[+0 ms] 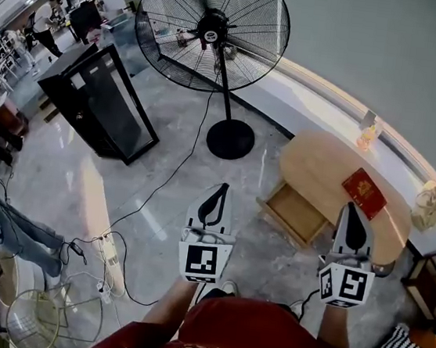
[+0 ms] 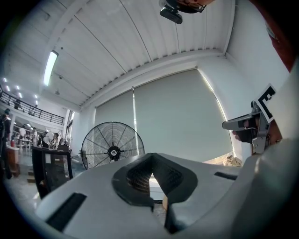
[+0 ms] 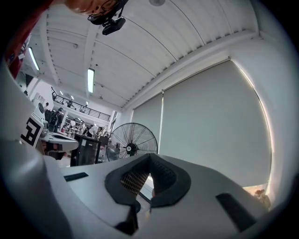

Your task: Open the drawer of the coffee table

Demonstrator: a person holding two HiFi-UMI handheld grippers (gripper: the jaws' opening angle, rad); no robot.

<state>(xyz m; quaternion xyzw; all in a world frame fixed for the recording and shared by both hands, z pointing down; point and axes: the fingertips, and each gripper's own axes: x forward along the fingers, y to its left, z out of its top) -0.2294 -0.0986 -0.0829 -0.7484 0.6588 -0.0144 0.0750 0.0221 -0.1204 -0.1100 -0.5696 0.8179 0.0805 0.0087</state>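
The drawer (image 1: 296, 212) stands pulled out of the coffee table (image 1: 321, 170).

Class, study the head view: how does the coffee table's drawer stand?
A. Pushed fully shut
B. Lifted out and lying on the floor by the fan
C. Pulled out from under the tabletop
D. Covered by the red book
C: the drawer juts out from under the coffee table, with its bare wooden inside open to view.
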